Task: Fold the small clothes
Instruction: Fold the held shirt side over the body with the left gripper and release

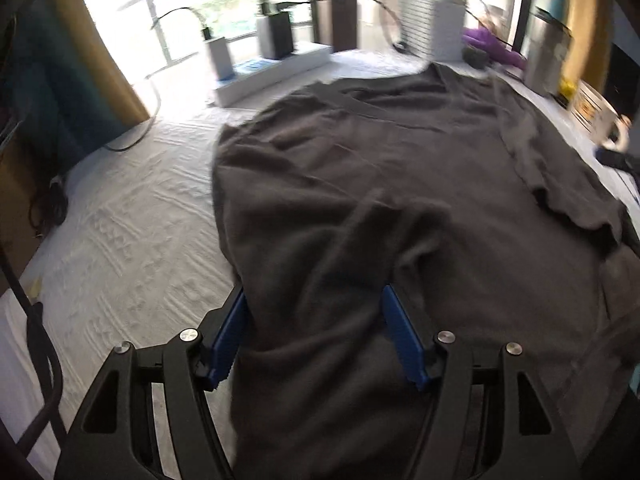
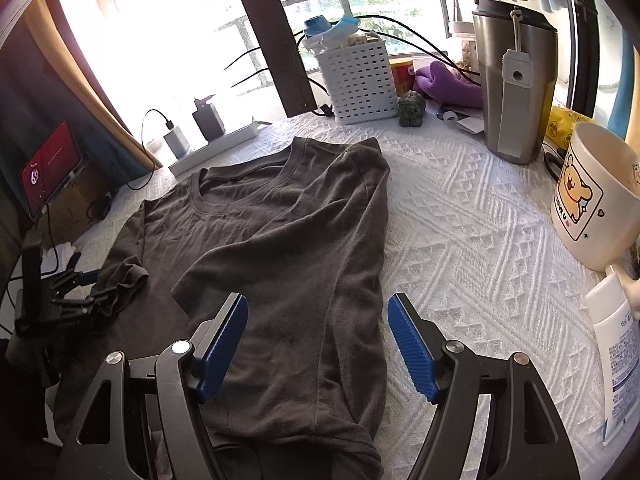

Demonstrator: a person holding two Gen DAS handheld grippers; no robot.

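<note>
T-shirt (image 2: 280,232), dark grey: flat on table (image 2: 460,216), right side folded in, collar far. Left gripper (image 1: 314,336) at unfolded left sleeve, jaws apart, cloth between. Right gripper (image 2: 318,340) above hem, jaws wide, empty.

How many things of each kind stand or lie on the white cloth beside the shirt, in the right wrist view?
Shirts: 1, the dark T-shirt
Baskets: 1, the white basket
Drink containers: 2, the steel tumbler and the bear mug
Figurines: 1, the green figurine
Towels: 1, the purple towel
Tubes: 1, the white tube
Total: 7
</note>
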